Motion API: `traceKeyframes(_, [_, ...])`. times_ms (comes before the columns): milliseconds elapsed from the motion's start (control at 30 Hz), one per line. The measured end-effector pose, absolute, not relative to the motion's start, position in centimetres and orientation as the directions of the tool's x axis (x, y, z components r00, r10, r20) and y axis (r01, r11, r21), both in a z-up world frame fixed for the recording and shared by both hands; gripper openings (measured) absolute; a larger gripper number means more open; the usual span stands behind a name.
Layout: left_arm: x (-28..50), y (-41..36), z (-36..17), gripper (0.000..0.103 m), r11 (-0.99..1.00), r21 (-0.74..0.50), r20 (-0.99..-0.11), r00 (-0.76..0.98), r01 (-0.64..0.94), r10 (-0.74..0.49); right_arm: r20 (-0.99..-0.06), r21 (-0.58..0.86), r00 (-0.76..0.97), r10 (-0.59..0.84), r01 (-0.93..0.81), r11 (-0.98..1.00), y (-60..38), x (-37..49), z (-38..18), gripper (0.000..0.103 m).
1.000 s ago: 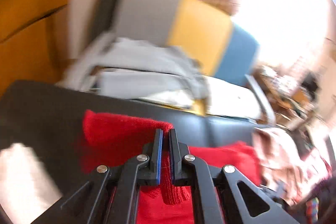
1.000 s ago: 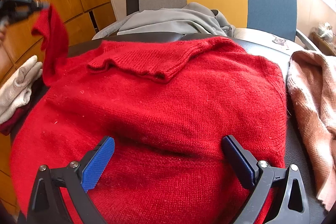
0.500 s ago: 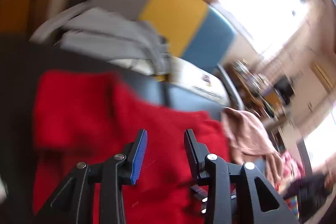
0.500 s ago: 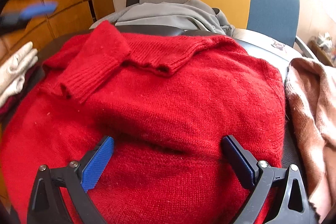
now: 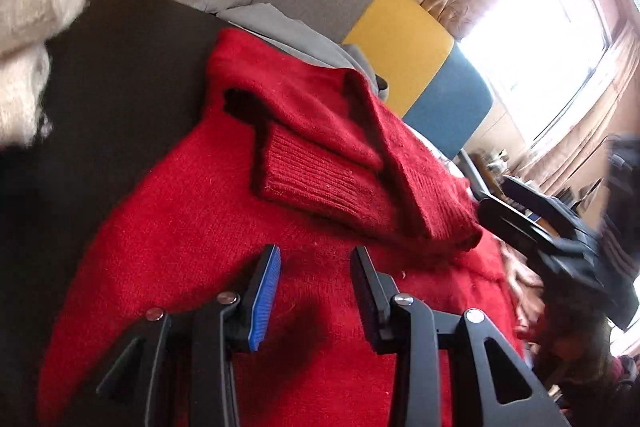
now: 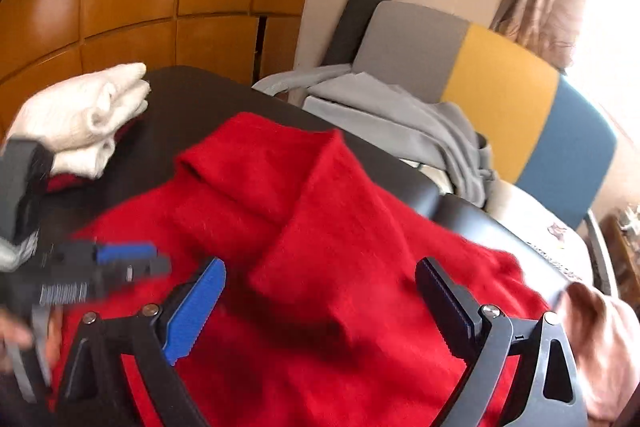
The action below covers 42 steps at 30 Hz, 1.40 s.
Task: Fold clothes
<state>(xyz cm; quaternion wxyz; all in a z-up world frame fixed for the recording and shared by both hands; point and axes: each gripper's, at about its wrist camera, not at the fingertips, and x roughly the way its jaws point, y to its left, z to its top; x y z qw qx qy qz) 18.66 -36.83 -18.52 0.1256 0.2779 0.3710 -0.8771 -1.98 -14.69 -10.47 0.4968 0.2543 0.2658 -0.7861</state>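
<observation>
Lying flat on the dark counter [image 5: 132, 75] is the red sweater [image 5: 208, 227]. One sleeve [image 5: 316, 167] is folded in across its chest, with the ribbed cuff resting near the middle. Beside the sweater, at its far left, sits a folded white pile [image 6: 84, 115], and a pink garment [image 6: 600, 343] waits at its right edge. More folds look needed. The left claw [image 5: 314, 269] is partly open, holding nothing, just over the sweater. The right claw [image 6: 320, 287] is wide open and empty too.

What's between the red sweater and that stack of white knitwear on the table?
Only bare dark tabletop. In the right wrist view, the red sweater and the folded white knitwear lie apart, with nothing on the dark surface between them.
</observation>
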Motion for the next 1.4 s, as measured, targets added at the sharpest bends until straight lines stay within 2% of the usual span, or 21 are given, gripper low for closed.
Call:
traceKeyframes(100, [19.2, -37.3, -18.6, 0.036, -0.676, -0.616, -0.551, -0.834, 0.403, 0.005, -0.742, -0.108, -0.341, -0.577, 0.911, -0.399, -17.7, -3.8, -12.8, 0.094])
traceKeyframes(167, [19.2, -37.2, -18.5, 0.036, -0.680, -0.613, -0.551, -0.835, 0.403, 0.001, -0.815, -0.073, -0.307, -0.491, 0.896, -0.438, -19.2, -5.1, -15.3, 0.077])
traceKeyframes(200, [19.2, -37.0, -18.5, 0.036, -0.679, -0.614, -0.549, -0.836, 0.402, 0.001, -0.822, -0.063, -0.303, -0.482, 0.890, -0.452, -19.4, -5.4, -16.0, 0.078])
traceKeyframes(300, [19.0, -36.5, -18.5, 0.036, -0.677, -0.620, -0.540, -0.841, 0.396, 0.003, -0.812, 0.026, -0.270, -0.518, 0.869, -0.494, -18.6, -6.4, -15.5, 0.061])
traceKeyframes(333, [19.0, -36.5, -18.5, 0.036, -0.677, -0.622, -0.539, -0.843, 0.394, 0.004, -0.809, 0.076, -0.240, -0.536, 0.862, -0.501, -18.3, -6.9, -15.1, 0.047])
traceKeyframes(367, [19.0, -36.5, -18.5, 0.036, -0.676, -0.624, -0.537, -0.844, 0.393, 0.005, -0.806, 0.126, -0.209, -0.554, 0.854, -0.505, -17.9, -7.5, -14.8, 0.028])
traceKeyframes(400, [19.0, -36.5, -18.5, 0.036, -0.675, -0.625, -0.535, -0.845, 0.391, 0.006, -0.801, 0.179, -0.176, -0.572, 0.842, -0.509, -17.6, -8.2, -14.6, 0.019])
traceKeyframes(500, [18.7, -36.4, -18.7, 0.036, -0.673, -0.629, -0.532, -0.847, 0.388, 0.009, -0.785, 0.288, -0.116, -0.608, 0.801, -0.525, -16.8, -9.9, -13.8, 0.014])
traceKeyframes(567, [18.7, -36.4, -18.6, 0.036, -0.671, -0.632, -0.530, -0.848, 0.387, 0.011, -0.740, 0.354, -0.111, -0.664, 0.775, -0.524, -15.1, -10.8, -12.1, 0.007])
traceKeyframes(967, [19.2, -36.5, -18.6, 0.036, -0.669, -0.633, -0.534, -0.845, 0.389, 0.014, -0.415, 0.699, -0.156, -0.896, 0.576, -0.424, -4.6, -16.3, -2.2, 0.007])
traceKeyframes(1033, [19.3, -36.4, -18.5, 0.036, -0.671, -0.630, -0.537, -0.843, 0.392, 0.012, -0.471, 0.684, -0.220, -0.854, 0.520, -0.511, -2.5, -18.2, -3.9, 0.011])
traceKeyframes(1100, [19.3, -36.4, -18.5, 0.036, -0.671, -0.628, -0.539, -0.842, 0.393, 0.012, -0.513, 0.675, -0.258, -0.819, 0.469, -0.570, -0.4, -19.7, -6.1, 0.011])
traceKeyframes(1200, [19.4, -36.5, -18.5, 0.036, -0.673, -0.626, -0.541, -0.841, 0.395, 0.009, -0.553, 0.681, -0.233, -0.800, 0.426, -0.595, 1.6, -19.4, -9.9, 0.018])
traceKeyframes(1267, [19.4, -36.6, -18.5, 0.036, -0.675, -0.623, -0.542, -0.840, 0.397, 0.007, -0.567, 0.687, -0.186, -0.803, 0.432, -0.585, 1.9, -18.2, -12.2, 0.033])
traceKeyframes(1333, [19.5, -36.6, -18.4, 0.036, -0.675, -0.622, -0.542, -0.840, 0.397, 0.006, -0.571, 0.675, -0.165, -0.804, 0.463, -0.575, 1.6, -17.1, -13.5, 0.039])
traceKeyframes(1400, [19.5, -36.6, -18.4, 0.036, -0.674, -0.622, -0.542, -0.841, 0.397, 0.004, -0.581, 0.654, -0.149, -0.800, 0.499, -0.569, 1.1, -16.0, -14.7, 0.049])
